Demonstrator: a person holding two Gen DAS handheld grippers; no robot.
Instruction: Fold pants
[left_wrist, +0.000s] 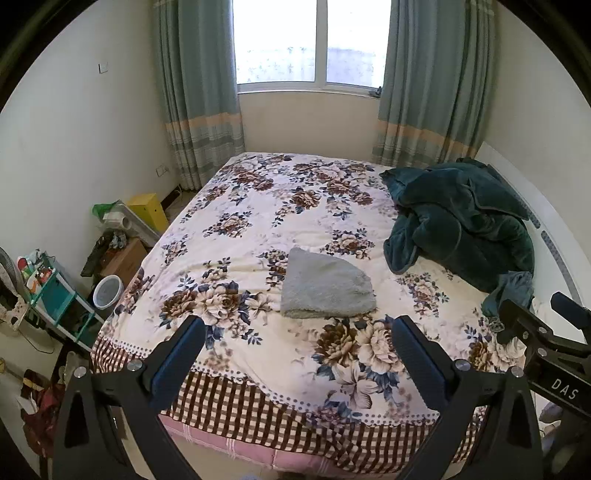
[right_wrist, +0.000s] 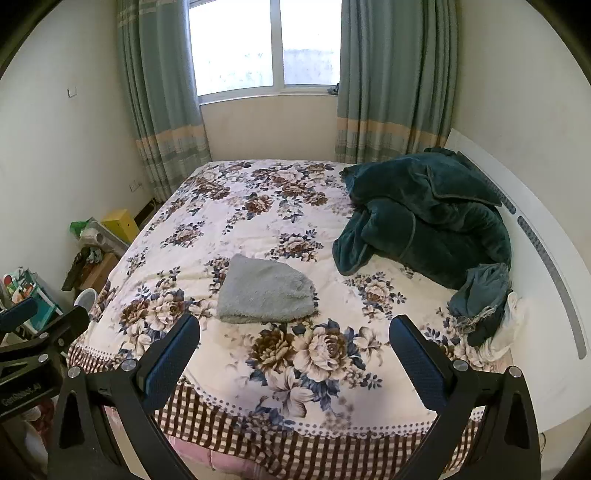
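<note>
Grey fleecy pants (left_wrist: 325, 286) lie folded into a compact bundle on the floral bedspread (left_wrist: 258, 221), near the foot of the bed; they also show in the right wrist view (right_wrist: 264, 290). My left gripper (left_wrist: 297, 332) is open and empty, held above the bed's foot edge, short of the bundle. My right gripper (right_wrist: 295, 330) is open and empty too, at a like height, with the bundle ahead and slightly left. The right gripper's body shows at the right edge of the left wrist view (left_wrist: 543, 332).
A dark green plush blanket (right_wrist: 424, 218) is heaped at the right by the white headboard (right_wrist: 535, 236), with a blue-grey garment (right_wrist: 480, 291) below it. Boxes, a yellow case (left_wrist: 147, 214) and a white bin (left_wrist: 107, 291) crowd the floor at the left. Curtains flank the window.
</note>
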